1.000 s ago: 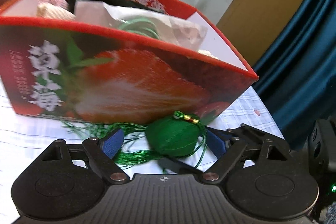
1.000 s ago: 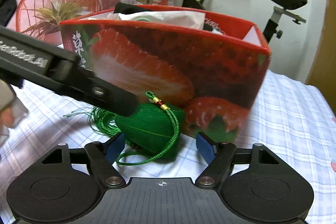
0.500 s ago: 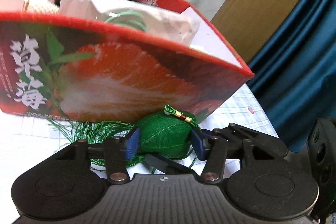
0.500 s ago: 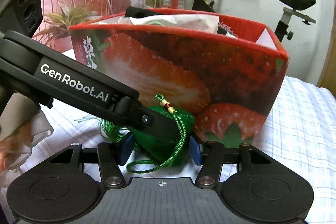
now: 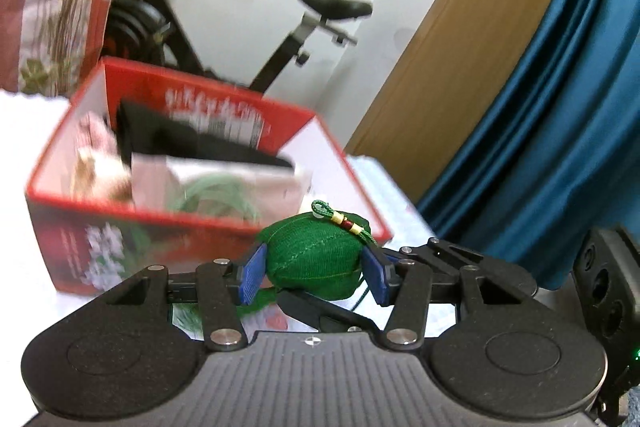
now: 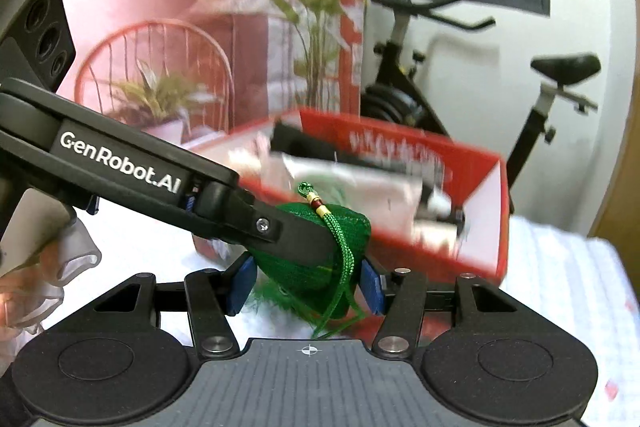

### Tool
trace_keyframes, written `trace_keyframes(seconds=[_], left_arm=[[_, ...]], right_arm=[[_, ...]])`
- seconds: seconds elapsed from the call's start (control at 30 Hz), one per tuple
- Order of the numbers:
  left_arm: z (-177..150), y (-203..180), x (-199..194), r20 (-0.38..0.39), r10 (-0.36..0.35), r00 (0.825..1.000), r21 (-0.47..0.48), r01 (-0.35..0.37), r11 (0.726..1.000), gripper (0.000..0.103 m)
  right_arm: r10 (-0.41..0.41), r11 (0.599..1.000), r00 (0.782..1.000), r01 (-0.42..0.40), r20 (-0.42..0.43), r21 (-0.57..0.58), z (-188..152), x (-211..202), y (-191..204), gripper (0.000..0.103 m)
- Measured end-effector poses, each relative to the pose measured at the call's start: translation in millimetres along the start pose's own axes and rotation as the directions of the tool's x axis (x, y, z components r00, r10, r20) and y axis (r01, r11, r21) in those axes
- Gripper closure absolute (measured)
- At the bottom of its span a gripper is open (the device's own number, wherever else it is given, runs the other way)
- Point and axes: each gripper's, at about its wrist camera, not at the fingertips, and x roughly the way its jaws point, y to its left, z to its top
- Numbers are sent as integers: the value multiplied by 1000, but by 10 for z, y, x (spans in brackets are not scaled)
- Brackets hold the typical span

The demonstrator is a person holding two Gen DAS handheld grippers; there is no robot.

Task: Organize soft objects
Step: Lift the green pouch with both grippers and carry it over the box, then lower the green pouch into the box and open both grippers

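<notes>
White "GenRobot.AI" lettering (image 6: 120,161) marks the left gripper (image 5: 314,271); both jaws clamp the green pouch (image 5: 312,259).

A round green pouch (image 5: 312,259) with a green cord and small beads on top is up in the air, squeezed by blue pads. The red strawberry box (image 5: 208,227) behind it is open and full of soft things.

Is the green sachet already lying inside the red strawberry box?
No, the green sachet is clamped between the blue pads of the left gripper, in front of the red box, not inside it.
</notes>
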Motion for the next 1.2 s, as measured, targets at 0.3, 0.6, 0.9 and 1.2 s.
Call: trace_keyframes(seconds=[0.3, 0.6, 0.9, 1.2], left_arm=[[617, -64, -286, 133, -1, 991, 22, -2, 1000, 49], [1161, -172, -262, 264, 25, 964, 125, -60, 990, 49], [1133, 134, 158, 181, 83, 980, 100, -102, 990, 49], [1041, 362, 591, 68, 95, 993, 92, -101, 991, 49]], right_arm=[[9, 997, 995, -1, 101, -78, 748, -85, 48, 52], [6, 987, 973, 32, 232, -159, 1469, 77, -71, 52], [12, 985, 974, 27, 226, -171, 1462, 528, -233, 51], [7, 1000, 994, -5, 108, -19, 1071, 962, -533, 51]])
